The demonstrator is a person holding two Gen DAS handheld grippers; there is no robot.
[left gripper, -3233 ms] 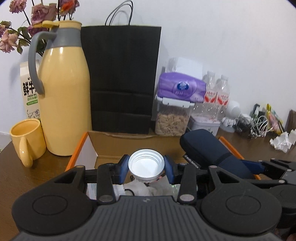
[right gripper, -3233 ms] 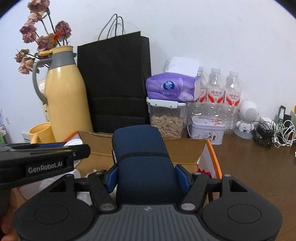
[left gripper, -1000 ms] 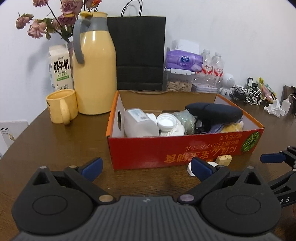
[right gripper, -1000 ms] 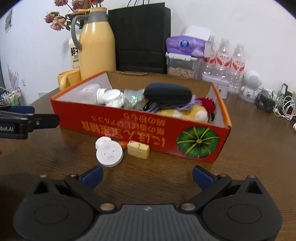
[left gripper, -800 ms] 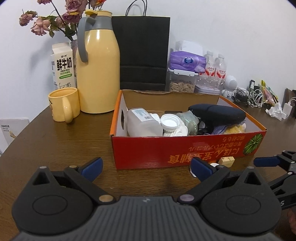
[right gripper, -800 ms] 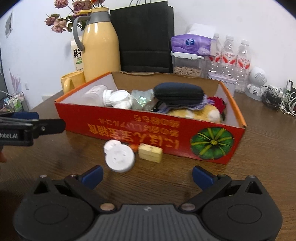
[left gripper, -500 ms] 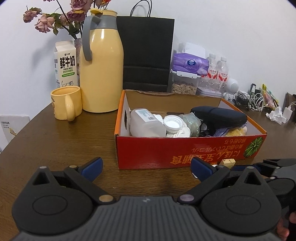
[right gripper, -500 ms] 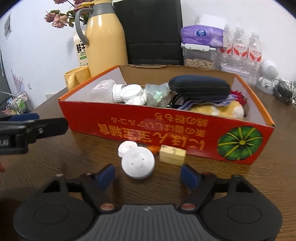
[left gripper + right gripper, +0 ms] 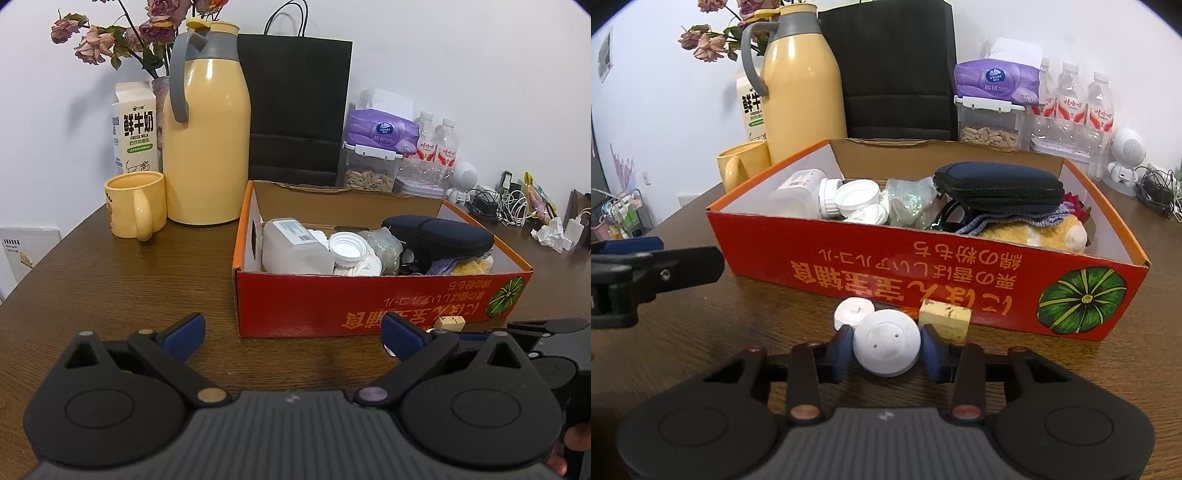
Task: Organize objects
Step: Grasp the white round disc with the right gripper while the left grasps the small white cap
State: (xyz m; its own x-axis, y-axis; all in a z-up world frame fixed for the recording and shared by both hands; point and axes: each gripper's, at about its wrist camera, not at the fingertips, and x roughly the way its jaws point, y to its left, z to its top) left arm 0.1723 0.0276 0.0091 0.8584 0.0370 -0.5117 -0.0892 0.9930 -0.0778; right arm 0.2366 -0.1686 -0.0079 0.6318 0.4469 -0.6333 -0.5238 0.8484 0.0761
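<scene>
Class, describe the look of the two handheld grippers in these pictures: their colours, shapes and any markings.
Both the left gripper and the right gripper have black bodies with two round discs, a grey ribbed middle panel, black linkage arms with small metal pins, and blue fingertip pads.

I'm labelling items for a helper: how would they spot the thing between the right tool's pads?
Find the red cardboard box on the brown wooden table. Before its front wall, the right tool grips a white round plastic disc: larger than the small white cap behind it, unlike the yellowish block.
</scene>
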